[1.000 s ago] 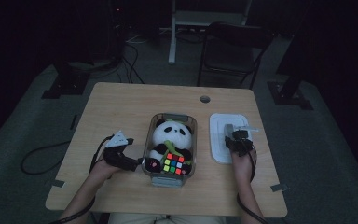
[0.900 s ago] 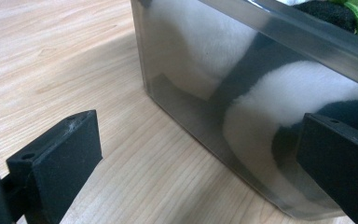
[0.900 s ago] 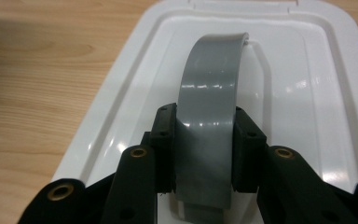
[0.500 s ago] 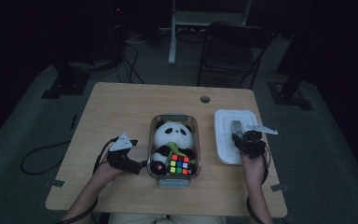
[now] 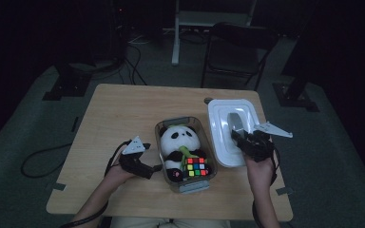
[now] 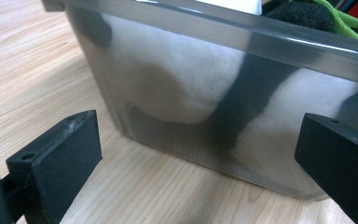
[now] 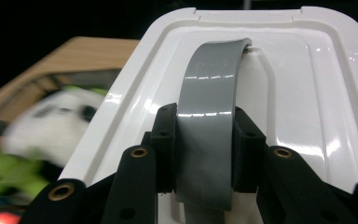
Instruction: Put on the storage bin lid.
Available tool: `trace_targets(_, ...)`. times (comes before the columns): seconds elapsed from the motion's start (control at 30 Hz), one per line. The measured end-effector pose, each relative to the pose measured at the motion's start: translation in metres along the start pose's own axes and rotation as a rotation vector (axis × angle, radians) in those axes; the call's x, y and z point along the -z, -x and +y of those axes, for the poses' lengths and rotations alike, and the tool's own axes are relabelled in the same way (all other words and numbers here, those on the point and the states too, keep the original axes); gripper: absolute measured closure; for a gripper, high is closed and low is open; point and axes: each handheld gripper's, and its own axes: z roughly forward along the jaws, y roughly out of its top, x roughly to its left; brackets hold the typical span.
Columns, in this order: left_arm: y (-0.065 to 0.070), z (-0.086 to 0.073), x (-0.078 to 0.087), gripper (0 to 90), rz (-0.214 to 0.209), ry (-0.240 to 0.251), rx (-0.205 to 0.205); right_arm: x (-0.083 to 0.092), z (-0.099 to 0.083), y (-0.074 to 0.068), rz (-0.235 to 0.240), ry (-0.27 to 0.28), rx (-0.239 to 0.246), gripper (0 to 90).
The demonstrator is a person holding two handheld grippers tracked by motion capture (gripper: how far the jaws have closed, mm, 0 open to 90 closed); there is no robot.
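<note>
A clear plastic bin (image 5: 186, 183) stands mid-table with a panda plush (image 5: 177, 141) and a colourful puzzle cube (image 5: 197, 167) inside. My left gripper (image 5: 153, 168) is open at the bin's left wall; in the left gripper view the wall (image 6: 205, 116) fills the space between the two black pads. A white lid (image 5: 228, 128) is lifted and tilted off the table to the bin's right. My right gripper (image 5: 240, 137) is shut on the lid's grey handle (image 7: 207, 121), which arches up between the jaws.
The wooden table (image 5: 123, 109) has bare room at the back and left. A small dark knob (image 5: 207, 100) sits near the far edge. A chair (image 5: 235, 47) and cables (image 5: 138, 66) lie beyond the table on the floor.
The right gripper has raised the white lid by its handle and tilted it up off the table. The left gripper has moved in closer to the bin's left wall.
</note>
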Motion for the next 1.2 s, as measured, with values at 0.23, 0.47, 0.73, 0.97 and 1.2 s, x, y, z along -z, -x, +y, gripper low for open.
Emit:
trace_targets(0.23, 0.007, 0.006, -0.012, 1.0, -0.03, -0.009, -0.016, 0.01, 0.008, -0.026, 0.096, 0.009, 0.043, 68.0)
trace_targets(0.47, 0.018, 0.013, -0.026, 1.0, -0.072, -0.014, -0.034, 0.002, 0.008, -0.055, 0.213, -0.037, 0.097, 68.0)
trace_targets(0.73, 0.012, 0.007, -0.018, 1.1, -0.035, -0.008, 0.004, -0.023, 0.002, -0.074, 0.306, -0.142, 0.136, 68.0)
trace_targets(0.97, 0.012, 0.005, -0.012, 1.1, -0.028, -0.005, 0.006, -0.036, -0.002, -0.079, 0.32, -0.184, 0.15, 68.0)
trace_targets(1.2, 0.012, 0.004, -0.009, 1.1, -0.024, -0.008, 0.009, -0.043, -0.001, -0.079, 0.334, -0.218, 0.152, 67.9)
